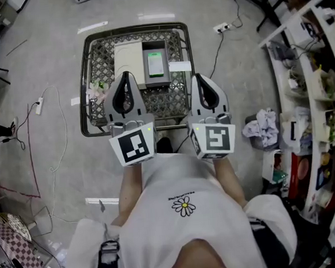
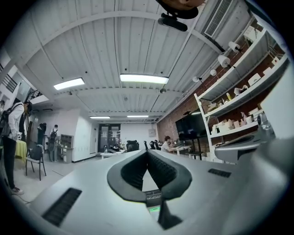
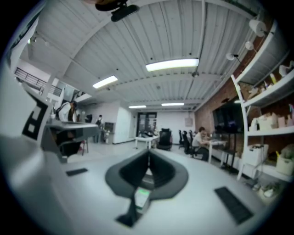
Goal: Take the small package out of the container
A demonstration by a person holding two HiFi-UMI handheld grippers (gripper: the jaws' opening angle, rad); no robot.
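**Both jaws shut, package not yet reached**

The wire basket (image 1: 92, 78) stands on the floor (image 1: 46, 41). In it lie a pale flat box (image 1: 128, 59) and, just beside it on the right, a smaller dark package (image 1: 156, 66) with a green face, likely the one the task means. A white slip (image 1: 180, 66) lies next to that.

The left hand-held gripper (image 1: 124, 76) and the right hand-held gripper (image 1: 201, 78) hover over the basket's near half, pointing level. In both gripper views the jaws are pressed together with nothing between them, and the room fills the picture, not the basket.

To do this step well, I judge that one gripper should tip downward first so that its camera finds the package. It should then spread its jaws before descending — wide enough to straddle the package's narrower sides. The approach should stay clear of the pale flat box and the mesh wall, and the jaws should close on the package alone.
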